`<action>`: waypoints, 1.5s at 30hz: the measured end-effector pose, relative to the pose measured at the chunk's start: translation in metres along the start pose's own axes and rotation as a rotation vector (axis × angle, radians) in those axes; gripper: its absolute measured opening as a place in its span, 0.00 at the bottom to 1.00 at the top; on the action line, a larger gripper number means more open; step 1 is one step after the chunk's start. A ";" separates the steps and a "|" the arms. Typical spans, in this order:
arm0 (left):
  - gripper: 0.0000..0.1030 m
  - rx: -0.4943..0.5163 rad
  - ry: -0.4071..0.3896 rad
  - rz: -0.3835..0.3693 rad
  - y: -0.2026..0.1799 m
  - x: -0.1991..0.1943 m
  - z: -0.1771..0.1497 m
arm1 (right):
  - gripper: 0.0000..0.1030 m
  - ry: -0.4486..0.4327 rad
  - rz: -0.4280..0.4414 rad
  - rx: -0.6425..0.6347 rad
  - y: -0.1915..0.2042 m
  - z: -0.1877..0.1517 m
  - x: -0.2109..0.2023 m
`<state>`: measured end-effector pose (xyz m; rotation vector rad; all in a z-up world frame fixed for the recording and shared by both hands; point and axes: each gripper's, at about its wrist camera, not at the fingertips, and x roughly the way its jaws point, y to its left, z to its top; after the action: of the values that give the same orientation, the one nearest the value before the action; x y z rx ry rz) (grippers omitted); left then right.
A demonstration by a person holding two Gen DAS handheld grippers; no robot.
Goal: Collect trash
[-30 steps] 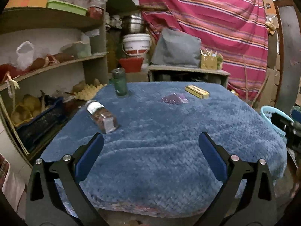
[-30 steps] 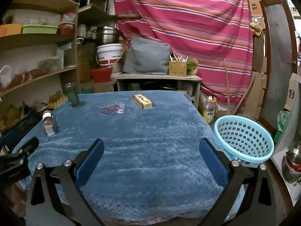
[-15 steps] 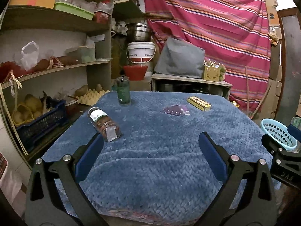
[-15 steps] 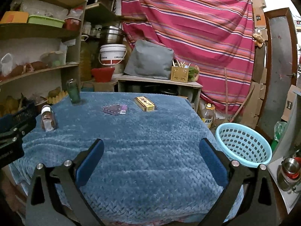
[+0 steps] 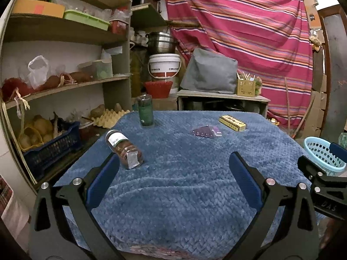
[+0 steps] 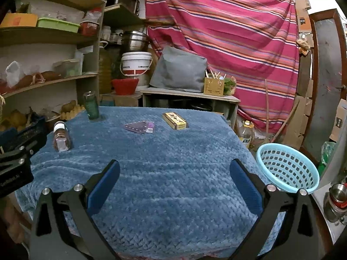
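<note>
Glass jar with brown contents and a white lid lies on its side, lid pointing away; both my jaws gape wide, empty.

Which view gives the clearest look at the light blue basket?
The right wrist view: the light blue basket shows whole beside the blue-covered table, rim and perforated wall visible. In the left wrist view only part of it shows at the right edge, cut off by the other gripper's body.
</note>
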<state>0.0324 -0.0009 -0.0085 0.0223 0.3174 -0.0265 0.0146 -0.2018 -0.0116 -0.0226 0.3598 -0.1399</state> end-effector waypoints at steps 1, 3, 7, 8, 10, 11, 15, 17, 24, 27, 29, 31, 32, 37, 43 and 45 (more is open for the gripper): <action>0.95 0.003 -0.004 0.001 0.000 -0.001 0.000 | 0.96 -0.002 -0.002 -0.001 0.000 0.000 0.000; 0.95 0.007 -0.007 0.000 -0.001 -0.002 0.000 | 0.96 -0.004 -0.005 -0.003 0.000 0.000 0.000; 0.95 0.006 -0.008 -0.006 -0.001 -0.003 0.001 | 0.96 -0.005 -0.007 -0.001 0.001 0.000 -0.001; 0.95 0.005 -0.007 -0.006 -0.001 -0.003 0.001 | 0.96 -0.005 -0.007 -0.002 0.001 0.000 -0.001; 0.95 0.001 -0.006 -0.009 -0.001 -0.003 0.001 | 0.96 -0.007 -0.005 -0.001 0.001 0.000 -0.001; 0.95 -0.002 -0.004 -0.011 0.000 -0.003 0.001 | 0.96 -0.008 -0.005 0.000 0.001 0.000 -0.001; 0.95 -0.001 -0.005 -0.007 0.000 -0.001 0.001 | 0.96 -0.013 -0.008 -0.001 0.002 0.001 -0.001; 0.95 -0.001 -0.006 -0.006 -0.001 -0.001 0.000 | 0.96 -0.010 -0.007 0.001 0.001 0.000 0.000; 0.95 -0.004 -0.003 -0.009 0.000 -0.001 0.000 | 0.96 -0.011 -0.011 0.002 0.002 0.001 0.000; 0.95 -0.004 -0.003 -0.009 0.000 -0.001 0.000 | 0.96 -0.010 -0.009 0.003 0.002 0.001 0.001; 0.95 -0.007 -0.003 -0.011 0.000 -0.001 0.000 | 0.96 -0.009 -0.011 0.004 0.003 0.001 0.001; 0.95 -0.009 -0.003 -0.011 0.000 -0.001 0.000 | 0.96 -0.010 -0.012 0.003 0.003 0.001 0.001; 0.95 -0.009 -0.004 -0.011 0.000 -0.001 0.000 | 0.96 -0.010 -0.012 0.003 0.003 0.001 0.001; 0.95 -0.016 -0.011 -0.010 0.000 -0.002 0.000 | 0.96 -0.011 -0.012 0.001 0.002 0.001 0.001; 0.95 -0.020 -0.012 -0.012 0.001 -0.002 0.001 | 0.96 -0.010 -0.011 0.002 0.001 0.001 0.000; 0.95 -0.019 -0.011 -0.013 0.001 -0.003 0.001 | 0.96 -0.011 -0.010 0.003 0.001 0.002 0.001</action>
<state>0.0304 0.0001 -0.0067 0.0011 0.3073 -0.0366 0.0157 -0.2013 -0.0104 -0.0222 0.3487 -0.1503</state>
